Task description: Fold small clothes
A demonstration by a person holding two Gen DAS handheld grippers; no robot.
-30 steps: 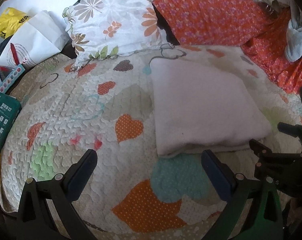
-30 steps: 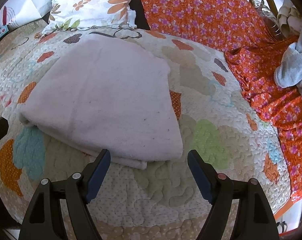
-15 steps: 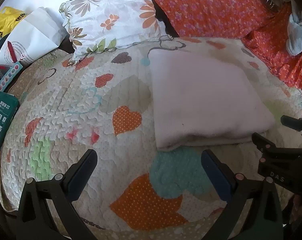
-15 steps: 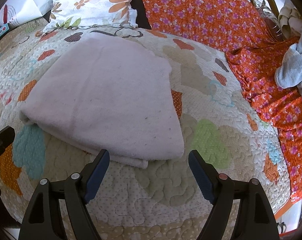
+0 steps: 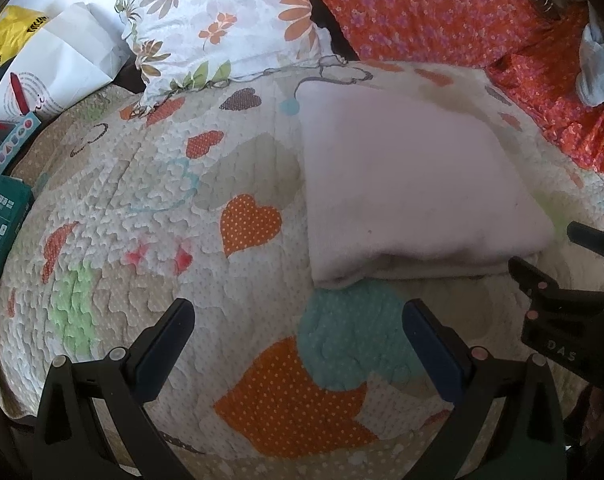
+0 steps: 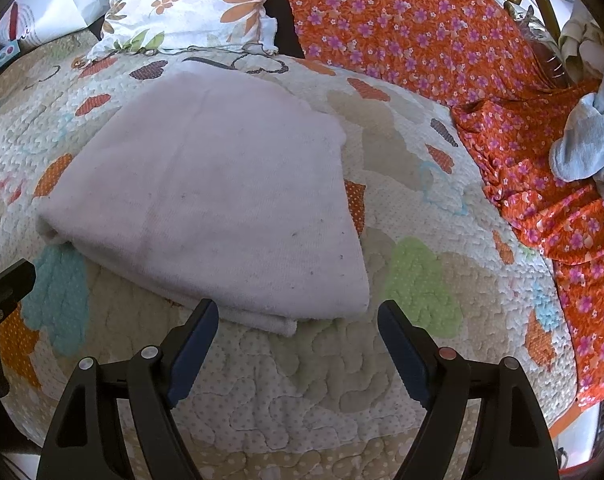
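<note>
The pale cloth (image 6: 218, 200) lies folded flat on the quilt (image 6: 309, 392), a tidy rectangle in the middle of the bed toward the pillow end, its layered open edges facing the person and its smooth top undisturbed, which looks to me like a fold that is done or nearly so. Both tools hang just short of that near edge. The right gripper (image 6: 298, 344) has its jaws spread wide with nothing between them, poised over the cloth's near right corner. The left gripper (image 5: 298, 344) is equally wide and empty, over bare quilt off the cloth's near left corner. Held so, each looks ready to take a corner for another fold or to back away. There is plenty of open quilt left of the cloth and in front of it. Behind it the flowered pillow (image 5: 222, 24) sits close, and the orange sheet (image 6: 441, 32) crowds the right side of the bed, with a grey garment (image 6: 585, 140) bundled on it near the far right corner, perhaps next in line.
</note>
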